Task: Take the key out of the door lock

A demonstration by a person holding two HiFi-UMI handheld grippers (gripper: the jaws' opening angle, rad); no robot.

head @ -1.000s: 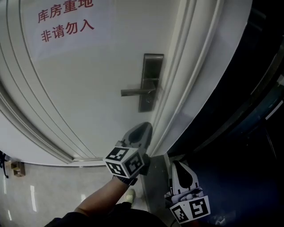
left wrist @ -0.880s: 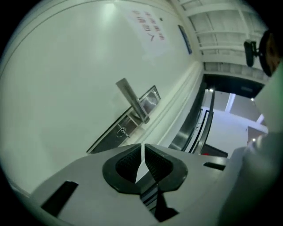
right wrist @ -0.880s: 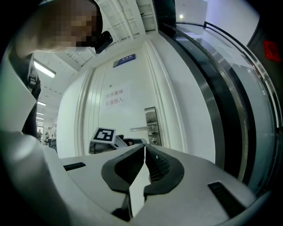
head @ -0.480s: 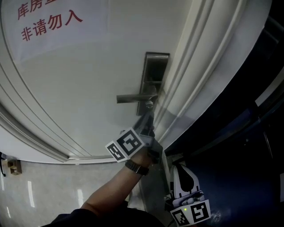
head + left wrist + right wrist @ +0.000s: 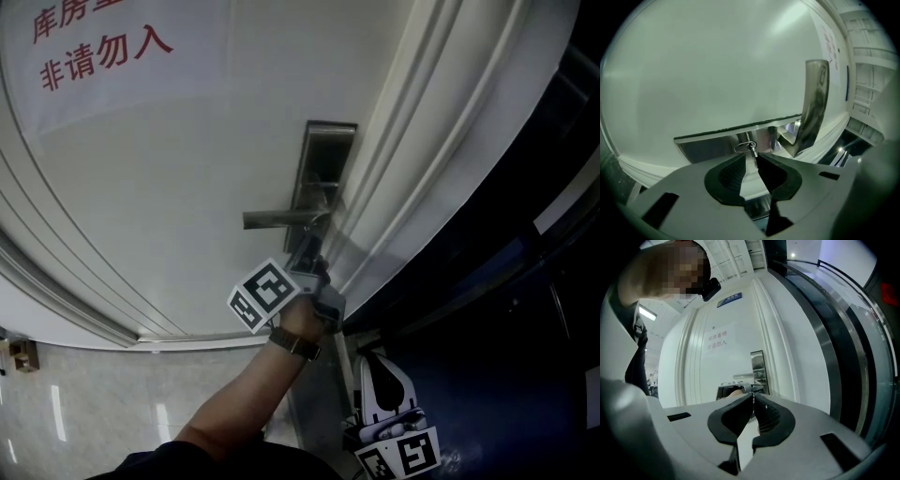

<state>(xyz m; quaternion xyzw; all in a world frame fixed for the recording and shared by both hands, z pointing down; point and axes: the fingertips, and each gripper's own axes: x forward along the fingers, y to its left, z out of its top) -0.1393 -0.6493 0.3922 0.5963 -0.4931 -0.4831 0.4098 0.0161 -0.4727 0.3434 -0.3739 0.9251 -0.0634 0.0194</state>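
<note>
Fig.: L gripper [image 5: 751,160] raised to lock plate [image 5: 710,146] on white door [image 5: 187,178], just below lever handle [image 5: 277,219]. The key [image 5: 753,151], w/ wire ring [image 5: 743,148], is seated in the plate. Its long axis is approx. normal to door, in line w/ the jaws. Key head lies between jaw tips, which stand narrowly apart, not evidently clamped. R gripper [image 5: 381,367] hangs low, well apart from lock, jaws closed, empty. L is nearer; extraction prob. runs along key axis, away from door
</note>
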